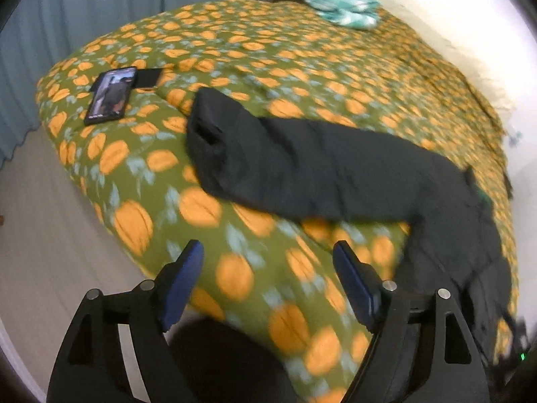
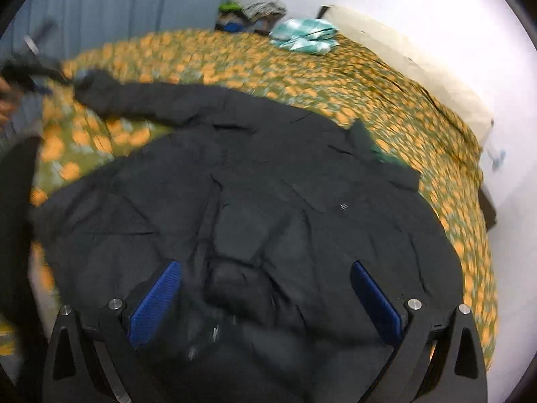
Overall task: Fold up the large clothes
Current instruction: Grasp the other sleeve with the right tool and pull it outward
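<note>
A black jacket point(image 2: 251, 184) lies spread on a bed covered with a green, orange-pumpkin bedspread point(image 2: 386, 100). Its body fills the middle of the right wrist view, with one sleeve point(image 2: 141, 100) stretched out to the upper left. My right gripper point(image 2: 266, 272) hangs open just above the jacket's body, and I see no cloth pinched between its blue pads. In the left wrist view the sleeve point(image 1: 319, 168) runs across the bedspread point(image 1: 151, 174), cuff opening to the left. My left gripper point(image 1: 268, 252) is open over bare bedspread, short of the sleeve, with nothing between its fingers.
A phone point(image 1: 110, 95) with a lit screen and a flat black item point(image 1: 149, 77) lie near the bed's far left corner. A teal checked cloth point(image 1: 345, 6) sits at the head end. Clothes point(image 2: 255, 6) are piled beyond the bed. A person's sleeve point(image 2: 23, 117) shows at the left.
</note>
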Tool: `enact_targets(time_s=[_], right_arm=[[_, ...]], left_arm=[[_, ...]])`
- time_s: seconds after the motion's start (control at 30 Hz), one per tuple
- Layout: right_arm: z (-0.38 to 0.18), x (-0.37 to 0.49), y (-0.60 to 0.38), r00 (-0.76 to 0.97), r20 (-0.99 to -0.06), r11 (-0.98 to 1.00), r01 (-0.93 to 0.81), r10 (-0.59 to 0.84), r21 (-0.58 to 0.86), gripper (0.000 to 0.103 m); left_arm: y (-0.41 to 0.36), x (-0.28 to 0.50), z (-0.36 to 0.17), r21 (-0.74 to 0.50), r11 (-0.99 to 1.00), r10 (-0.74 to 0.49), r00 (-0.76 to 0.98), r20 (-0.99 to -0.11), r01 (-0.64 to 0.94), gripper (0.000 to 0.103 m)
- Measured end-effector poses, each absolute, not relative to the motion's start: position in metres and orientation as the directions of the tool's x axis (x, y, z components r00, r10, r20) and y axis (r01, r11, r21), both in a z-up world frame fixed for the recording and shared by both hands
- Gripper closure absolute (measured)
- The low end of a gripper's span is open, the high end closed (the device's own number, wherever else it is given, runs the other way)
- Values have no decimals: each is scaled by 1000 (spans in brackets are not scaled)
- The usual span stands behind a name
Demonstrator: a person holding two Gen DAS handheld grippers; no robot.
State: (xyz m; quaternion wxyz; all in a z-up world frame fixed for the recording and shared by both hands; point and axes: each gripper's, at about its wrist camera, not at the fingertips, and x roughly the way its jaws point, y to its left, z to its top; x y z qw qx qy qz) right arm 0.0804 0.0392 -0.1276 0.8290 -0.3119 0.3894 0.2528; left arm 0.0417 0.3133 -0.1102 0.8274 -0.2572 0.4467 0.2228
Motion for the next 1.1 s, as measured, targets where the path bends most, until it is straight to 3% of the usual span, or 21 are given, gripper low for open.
enact_targets(time_s=[0.1, 0.17, 0.2, 0.23, 0.27, 0.3, 0.33, 0.57, 0.77, 0.93, 1.1], right_arm=[[-154, 97, 48, 562, -820, 690, -638, 112, -343, 0], [-156, 106, 37, 527, -841, 746, -606, 119, -274, 2], [-152, 108, 30, 510, -848, 776, -591, 146, -222, 10], [-148, 109, 26, 496, -850, 791, -585, 175, -179, 39], [-141, 109, 20, 492, -847, 809, -572, 203, -138, 58], [-134, 108, 17, 509, -837, 822, -552, 202, -137, 84], [-123, 105, 10, 538, -819, 841, -523, 202, -136, 87], [-12, 77, -74, 717, -645, 937, -349, 266, -2, 91], [67, 64, -183, 843, -515, 988, -128, 154, 85, 92], [81, 50, -257, 870, -493, 995, 44, 8, 94, 92], [59, 44, -343, 844, -528, 954, 227, -93, 195, 92]], left_arm=[[278, 30, -103, -231, 815, 103, 524, -845, -532, 19], [260, 25, -104, -242, 834, 70, 530, -845, -496, 18], [254, 26, -106, -247, 841, 54, 529, -847, -482, 18], [247, 27, -108, -252, 847, 39, 528, -848, -468, 18], [241, 28, -109, -254, 854, 28, 528, -849, -454, 18], [235, 31, -110, -253, 861, 21, 527, -850, -442, 18], [229, 33, -111, -250, 867, 16, 526, -850, -430, 18], [198, 46, -101, -255, 901, -24, 545, -838, -352, 18], [181, 49, -98, -246, 917, -40, 543, -839, -313, 18], [164, 50, -100, -241, 930, -59, 533, -844, -279, 18], [150, 50, -98, -218, 945, -61, 526, -848, -243, 18]])
